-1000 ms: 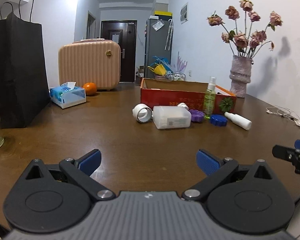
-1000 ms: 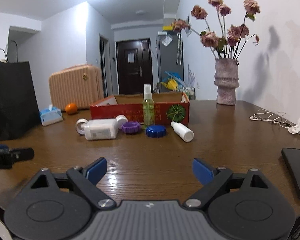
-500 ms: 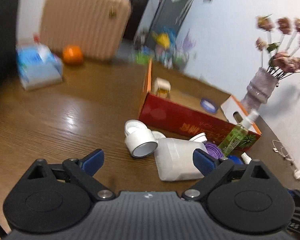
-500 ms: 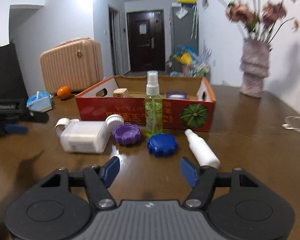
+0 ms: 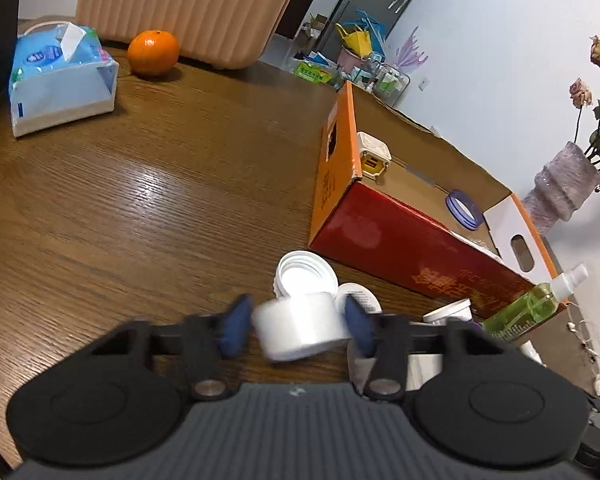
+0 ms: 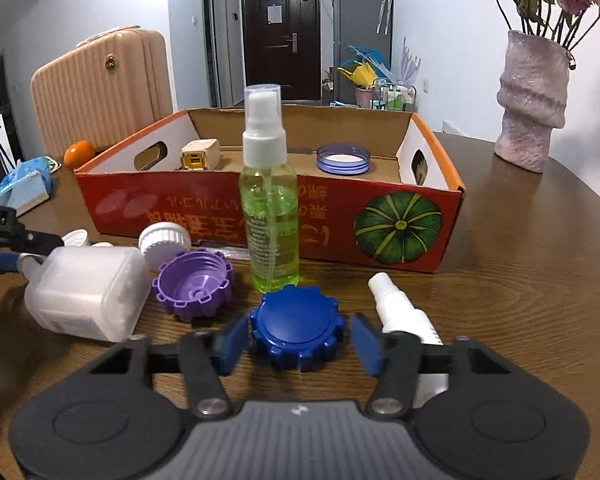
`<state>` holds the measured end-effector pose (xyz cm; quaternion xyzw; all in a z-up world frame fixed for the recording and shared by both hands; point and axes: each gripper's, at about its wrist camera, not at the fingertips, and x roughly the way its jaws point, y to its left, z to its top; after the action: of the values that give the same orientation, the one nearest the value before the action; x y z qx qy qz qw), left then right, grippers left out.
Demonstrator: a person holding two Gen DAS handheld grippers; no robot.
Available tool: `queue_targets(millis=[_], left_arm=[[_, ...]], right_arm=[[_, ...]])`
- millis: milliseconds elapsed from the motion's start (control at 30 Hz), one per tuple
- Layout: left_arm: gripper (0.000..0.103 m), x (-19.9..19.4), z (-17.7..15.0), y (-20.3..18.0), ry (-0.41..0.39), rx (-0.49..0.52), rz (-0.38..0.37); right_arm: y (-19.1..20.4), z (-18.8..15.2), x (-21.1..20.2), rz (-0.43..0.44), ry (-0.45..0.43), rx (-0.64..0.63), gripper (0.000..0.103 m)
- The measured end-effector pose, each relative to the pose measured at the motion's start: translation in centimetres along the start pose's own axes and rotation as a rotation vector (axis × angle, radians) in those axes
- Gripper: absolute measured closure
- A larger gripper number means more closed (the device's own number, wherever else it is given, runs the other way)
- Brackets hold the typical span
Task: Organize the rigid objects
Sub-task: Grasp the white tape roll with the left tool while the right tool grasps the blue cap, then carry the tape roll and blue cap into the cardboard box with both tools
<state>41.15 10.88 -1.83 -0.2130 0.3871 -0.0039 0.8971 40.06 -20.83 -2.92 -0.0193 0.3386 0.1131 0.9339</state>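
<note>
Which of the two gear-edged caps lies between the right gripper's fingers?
The blue cap, closed side up. The purple cap lies open side up farther left, beside the white jar.

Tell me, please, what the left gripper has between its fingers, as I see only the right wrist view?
Observer: A white round container sits between the left gripper's fingers; the jaws are closing, with the pads at its sides.
Operator: Is anything close behind it?
Observer: Yes, a white lid lies open side up on the table, just beyond it.
Operator: Which part of the box is nearest that lid?
Observer: The corner of the cardboard box where its orange short end, with a hand hole, meets the red long side.
</note>
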Motion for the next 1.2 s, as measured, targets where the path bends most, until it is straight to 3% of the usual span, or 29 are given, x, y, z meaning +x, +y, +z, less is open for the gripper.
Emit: queue_targets(millis=[233,433,500,667,733,867,1100,1200], left_arm=[[0.059,-1.2,-1.8,-0.6,-0.036,0.033,-0.002],[0.059,-6.7,-9.0,-2.9,-0.197,0.188,0.046],[0.058,-8.2,-11.3,-3.5,-0.215,0.228,0.046],[0.058,-11.0,-17.0,-5.2,-0.229,0.351,0.028],[0.059,-11.8,-18.7,-5.7,-0.252,0.411,0.061],[0.059,-12.3,-19.8,-5.5,-0.192,0.396,0.058],[0.051,-13.9,-21.7,-5.2,-0.191,0.394,0.062],[0.050,-14.1,-21.9,-5.4,-0.194,0.407,0.066]], right_arm=[[1.2,-1.6,-2.3,0.019,-0.027,-0.037,0.053],[2.6,-5.3,-7.1,0.042,-0.050,-0.088,0.053],[3.2,-6.7,-8.7,0.056,-0.050,-0.097,0.053],[5.2,-10.3,-11.6,0.098,-0.046,-0.152,0.052],[5.8,-11.3,-12.7,0.109,-0.049,-0.165,0.052],[6.5,-12.5,-14.5,0.130,-0.048,-0.195,0.052],[7.1,-13.9,-16.1,0.147,-0.059,-0.216,0.051],[7.1,-14.0,-16.3,0.139,-0.065,-0.210,0.044]])
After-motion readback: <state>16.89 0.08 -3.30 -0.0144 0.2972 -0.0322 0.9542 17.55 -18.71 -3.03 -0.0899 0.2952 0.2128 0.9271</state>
